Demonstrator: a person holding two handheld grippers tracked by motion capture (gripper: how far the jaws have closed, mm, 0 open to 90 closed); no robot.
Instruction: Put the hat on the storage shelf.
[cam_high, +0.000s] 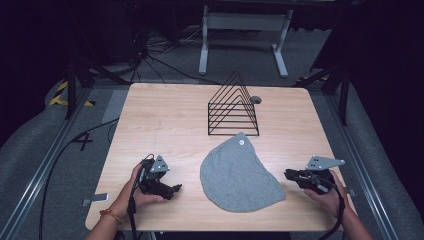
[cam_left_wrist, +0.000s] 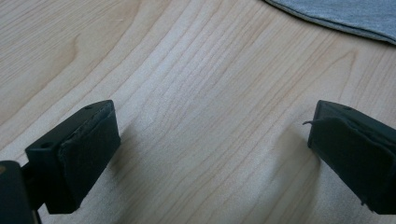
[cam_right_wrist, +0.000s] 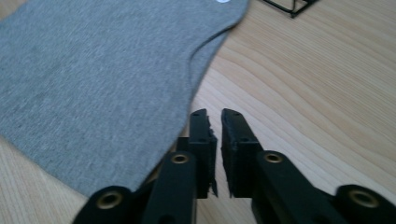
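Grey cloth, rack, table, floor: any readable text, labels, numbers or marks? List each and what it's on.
"4": dark mark on the grey floor left of the table.
Small white round tag at the top of the grey cloth: too small and blurred to read.
Black wire rack: no lettering to be seen.
Left gripper and right gripper: no lettering to be seen.

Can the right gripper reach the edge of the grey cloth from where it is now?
Probably yes. The right gripper sits just beside the edge of the grey cloth, with bare table between them. Its jaws are shut, so they must open first.
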